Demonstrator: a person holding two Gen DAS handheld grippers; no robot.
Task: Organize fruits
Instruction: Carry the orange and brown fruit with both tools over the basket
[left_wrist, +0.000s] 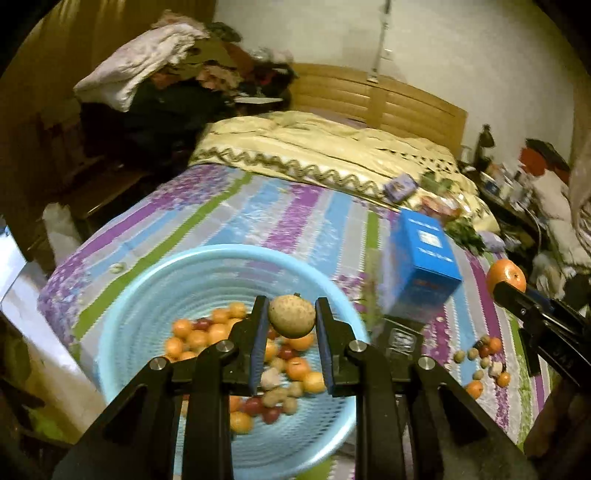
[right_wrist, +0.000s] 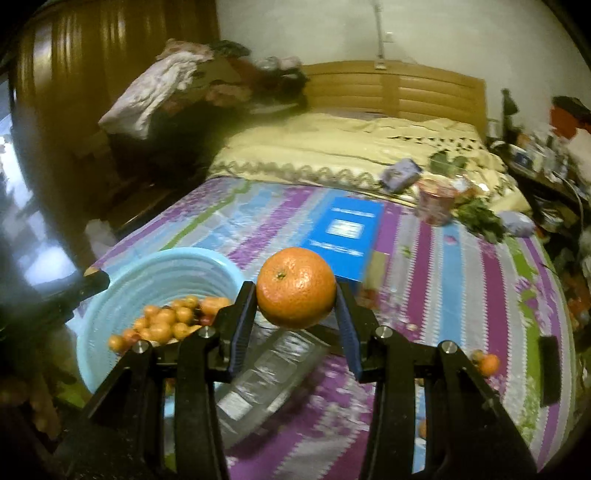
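Note:
My left gripper is shut on a small brown-green round fruit and holds it above the light blue basin, which holds several small orange, red and tan fruits. My right gripper is shut on a large orange, held above the bed to the right of the basin. The orange also shows at the right of the left wrist view. A few small fruits lie loose on the striped bedsheet.
A blue box stands on the bed right of the basin, also in the right wrist view. A clear plastic tray lies below my right gripper. A folded cream quilt, a cup and greens lie further back.

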